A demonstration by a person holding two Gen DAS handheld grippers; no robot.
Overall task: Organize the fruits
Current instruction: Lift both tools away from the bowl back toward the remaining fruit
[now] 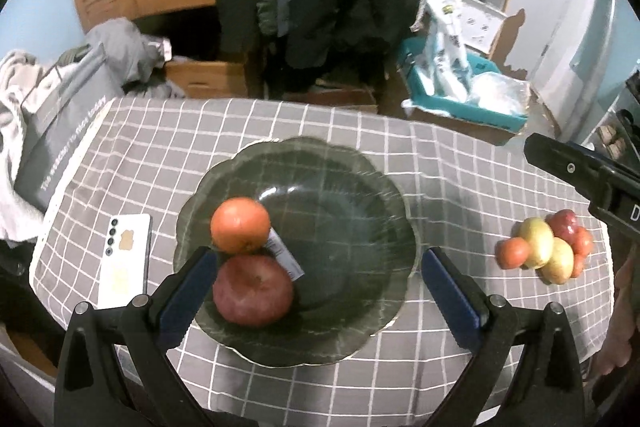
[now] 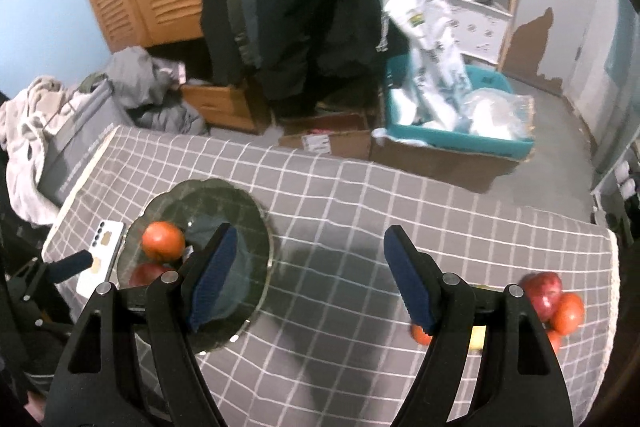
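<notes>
A dark green scalloped glass bowl (image 1: 360, 195) stands on the grey checked tablecloth (image 1: 280, 119). In its left half lie an orange tomato-like fruit (image 1: 240, 225) and a dark red apple (image 1: 253, 289) with a small label packet (image 1: 285, 255) beside them. My left gripper (image 1: 316, 291) hovers above the bowl, open and empty. A pile of loose fruit (image 1: 546, 247), yellow-green, red and orange, sits near the table's right edge. My right gripper (image 2: 310, 277) hangs open and empty over bare cloth between the bowl (image 2: 248, 211) and the fruit pile (image 2: 556, 301).
A white phone (image 1: 126, 259) lies face down left of the bowl. A grey box (image 1: 60, 143) and clothes crowd the table's left edge. Beyond the far edge are cardboard boxes, a teal bin (image 1: 460, 99) with plastic bags, hanging coats and a shelf.
</notes>
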